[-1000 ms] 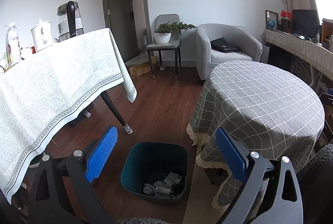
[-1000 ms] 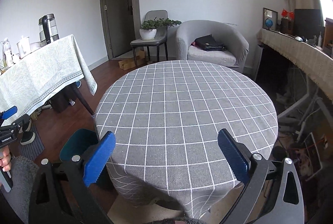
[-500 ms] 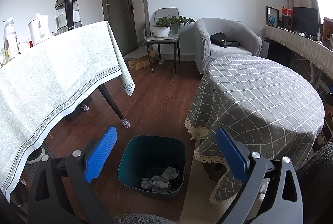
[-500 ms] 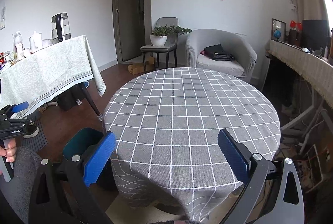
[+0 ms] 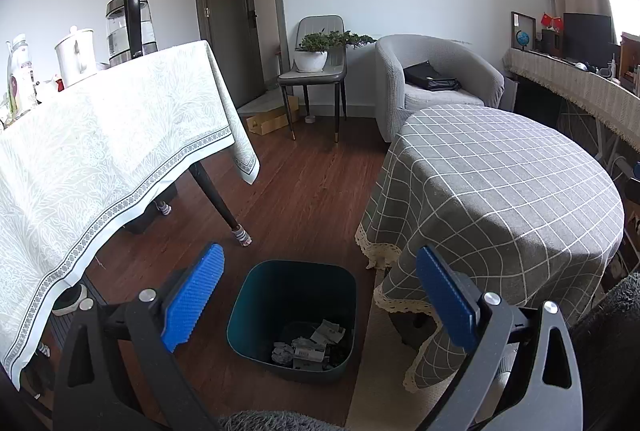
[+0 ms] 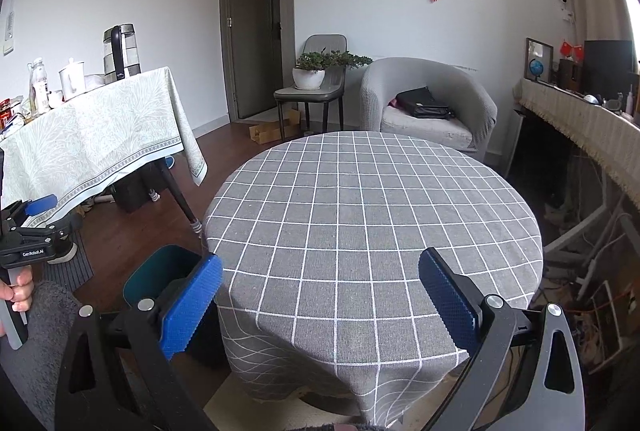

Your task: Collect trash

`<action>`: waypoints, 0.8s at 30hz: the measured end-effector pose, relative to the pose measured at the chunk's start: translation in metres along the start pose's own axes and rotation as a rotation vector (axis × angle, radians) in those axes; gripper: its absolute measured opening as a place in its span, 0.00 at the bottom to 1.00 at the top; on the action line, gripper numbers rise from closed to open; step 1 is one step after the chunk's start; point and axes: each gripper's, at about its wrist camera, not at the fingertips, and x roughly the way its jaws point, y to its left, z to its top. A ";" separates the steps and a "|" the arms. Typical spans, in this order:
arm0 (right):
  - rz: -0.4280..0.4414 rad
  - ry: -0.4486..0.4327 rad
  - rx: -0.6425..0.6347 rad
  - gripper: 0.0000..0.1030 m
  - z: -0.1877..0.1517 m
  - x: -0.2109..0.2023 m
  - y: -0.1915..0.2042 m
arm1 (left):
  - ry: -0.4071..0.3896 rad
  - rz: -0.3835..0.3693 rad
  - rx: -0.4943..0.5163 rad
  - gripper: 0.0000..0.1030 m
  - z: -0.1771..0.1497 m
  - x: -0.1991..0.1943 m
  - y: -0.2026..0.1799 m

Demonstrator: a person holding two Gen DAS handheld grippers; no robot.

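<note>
A dark teal bin [image 5: 294, 315] stands on the wood floor beside the round table [image 5: 500, 187], with several crumpled papers [image 5: 310, 347] lying in its bottom. My left gripper [image 5: 320, 267] hangs open above the bin, nothing between its blue pads [image 5: 192, 303]. In the right wrist view my right gripper [image 6: 320, 271] is open over the near edge of the round table [image 6: 372, 215], whose grey checked cloth is bare. The bin's rim [image 6: 160, 271] peeks out behind the left finger there. My left gripper [image 6: 28, 227] shows at the far left, held by a hand.
A rectangular table [image 5: 100, 151] with a pale cloth, a kettle [image 5: 130, 27] and jugs stands on the left. A chair with a potted plant [image 5: 316, 53], a grey armchair [image 5: 436, 83] and a long sideboard [image 5: 576, 79] line the far side. Wood floor lies between the tables.
Both views have shifted slightly: the right gripper rose and drew back from the round table, the left tilted up a little over the bin. Both stayed open and empty.
</note>
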 end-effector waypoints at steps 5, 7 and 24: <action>0.000 0.000 0.000 0.97 0.000 -0.001 0.001 | 0.003 -0.003 -0.004 0.96 0.000 -0.001 0.000; 0.000 0.000 0.001 0.97 0.000 0.000 0.001 | 0.005 -0.004 -0.005 0.96 0.000 -0.001 -0.001; 0.001 0.000 0.001 0.97 0.000 0.000 0.000 | 0.006 0.001 -0.009 0.96 0.000 0.000 0.000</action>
